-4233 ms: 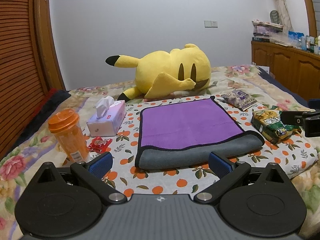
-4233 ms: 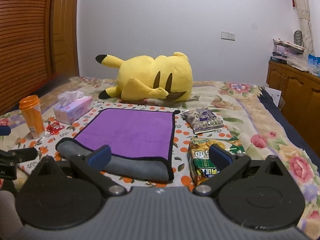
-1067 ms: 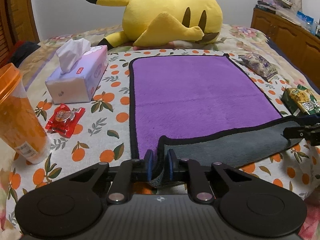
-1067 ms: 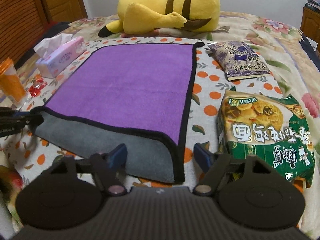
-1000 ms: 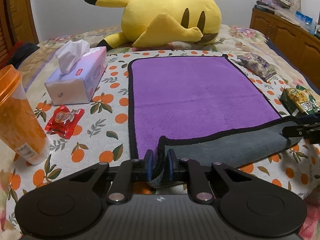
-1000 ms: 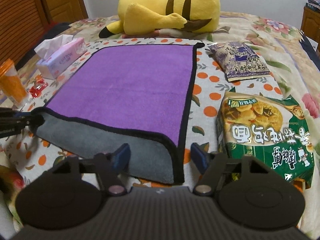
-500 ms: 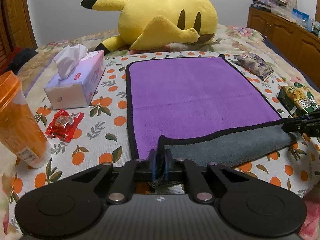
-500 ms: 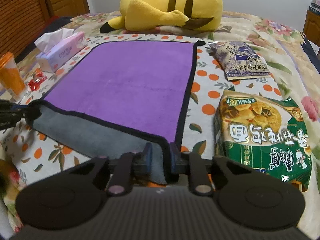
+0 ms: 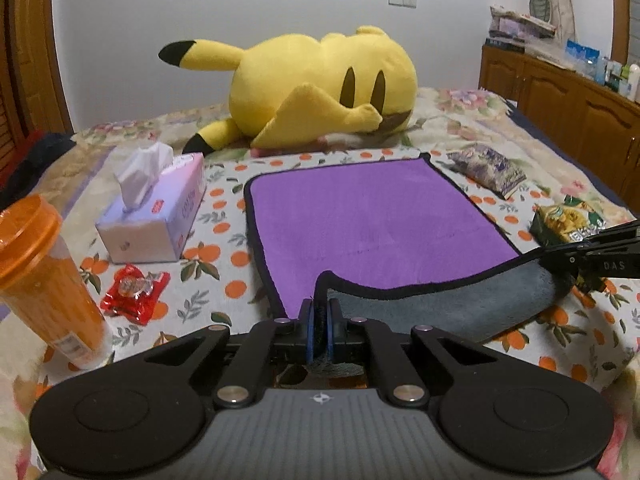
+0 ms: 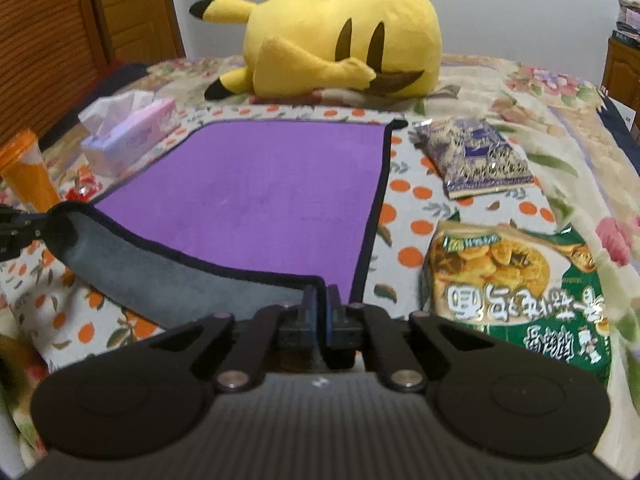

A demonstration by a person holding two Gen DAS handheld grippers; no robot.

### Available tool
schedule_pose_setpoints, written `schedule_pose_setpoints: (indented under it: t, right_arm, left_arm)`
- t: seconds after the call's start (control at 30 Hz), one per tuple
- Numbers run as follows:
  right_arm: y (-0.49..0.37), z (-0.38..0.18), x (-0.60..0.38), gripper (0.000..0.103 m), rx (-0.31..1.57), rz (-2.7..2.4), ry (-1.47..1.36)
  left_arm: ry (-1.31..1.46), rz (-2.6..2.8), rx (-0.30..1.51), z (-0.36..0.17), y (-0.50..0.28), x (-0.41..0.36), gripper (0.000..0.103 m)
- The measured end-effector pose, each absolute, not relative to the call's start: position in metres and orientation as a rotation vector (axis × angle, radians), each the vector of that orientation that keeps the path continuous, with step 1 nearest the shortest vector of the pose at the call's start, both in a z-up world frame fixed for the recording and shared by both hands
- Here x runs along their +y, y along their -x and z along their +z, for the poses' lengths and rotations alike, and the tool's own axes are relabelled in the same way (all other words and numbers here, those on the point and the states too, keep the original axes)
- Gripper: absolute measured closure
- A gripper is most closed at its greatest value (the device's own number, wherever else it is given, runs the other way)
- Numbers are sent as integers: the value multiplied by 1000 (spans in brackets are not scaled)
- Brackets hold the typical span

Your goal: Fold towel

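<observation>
On the orange-print bedspread [image 9: 224, 248], both grippers are pinching the purple, black-edged microfibre towel [image 9: 372, 216]: left gripper [image 9: 320, 320] holding its near-left corner, right gripper [image 10: 320, 300] its near-right, grey underside lifting.

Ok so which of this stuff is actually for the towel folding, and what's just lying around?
For the job:
purple towel
left claw
right claw

Lying about:
yellow plush
tissue box
orange cup
red candy wrapper
purple snack packet
green noodle packet
</observation>
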State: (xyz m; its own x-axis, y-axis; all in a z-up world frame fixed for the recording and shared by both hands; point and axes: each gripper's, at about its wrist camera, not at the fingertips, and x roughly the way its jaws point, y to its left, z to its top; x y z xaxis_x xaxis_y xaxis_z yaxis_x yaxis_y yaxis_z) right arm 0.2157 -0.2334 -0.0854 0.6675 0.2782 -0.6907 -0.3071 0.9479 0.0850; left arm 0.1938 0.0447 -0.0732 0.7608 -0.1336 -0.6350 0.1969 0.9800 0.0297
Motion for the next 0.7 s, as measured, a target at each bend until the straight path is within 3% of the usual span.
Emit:
schedule_pose_setpoints:
  t: [0.7]
  right_arm:
    - [-219,-78,-238,98,680,321,23]
  left_arm:
    - [-70,-161,593,-65,-194,49,96]
